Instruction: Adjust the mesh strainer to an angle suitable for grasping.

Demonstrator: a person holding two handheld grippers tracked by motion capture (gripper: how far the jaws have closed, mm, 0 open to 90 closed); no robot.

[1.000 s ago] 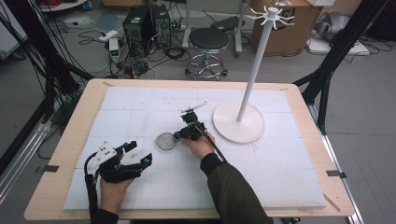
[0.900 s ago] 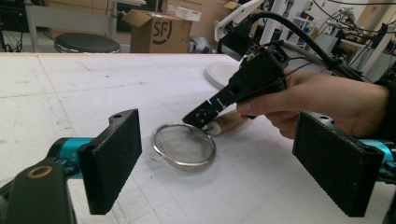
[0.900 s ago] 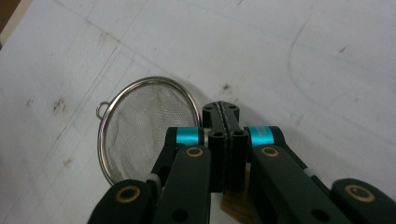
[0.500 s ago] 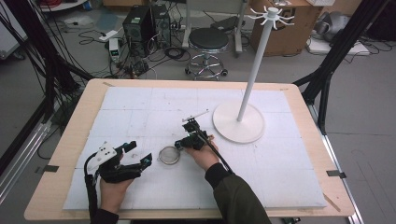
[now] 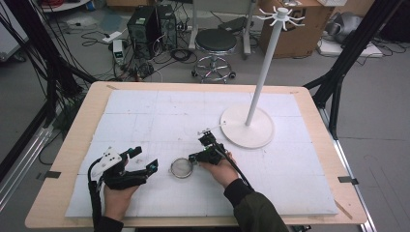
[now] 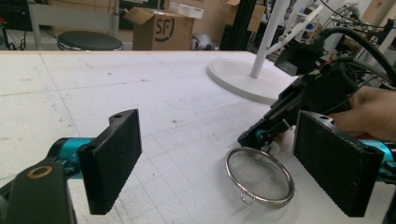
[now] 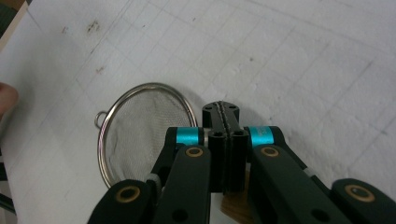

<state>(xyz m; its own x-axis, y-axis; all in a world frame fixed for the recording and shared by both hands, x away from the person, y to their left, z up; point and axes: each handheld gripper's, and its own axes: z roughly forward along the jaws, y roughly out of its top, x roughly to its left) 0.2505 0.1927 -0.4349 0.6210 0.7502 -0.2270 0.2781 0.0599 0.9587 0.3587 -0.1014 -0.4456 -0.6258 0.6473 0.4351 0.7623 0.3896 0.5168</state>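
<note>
My right gripper [image 7: 225, 140] pinches the strainer's [image 5: 182, 167] handle at its 3 o'clock side. My left gripper [image 6: 224, 163] waits spread wide, and the white stand [image 5: 247, 126] is bare, so I guess hanging comes next

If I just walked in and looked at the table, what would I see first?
Probably the tall white stand with hooks on top, at the table's far right. Next, the small round metal strainer lying near the front, between the two grippers. The right gripper sits shut at its edge, and the left gripper waits open beside it.
</note>
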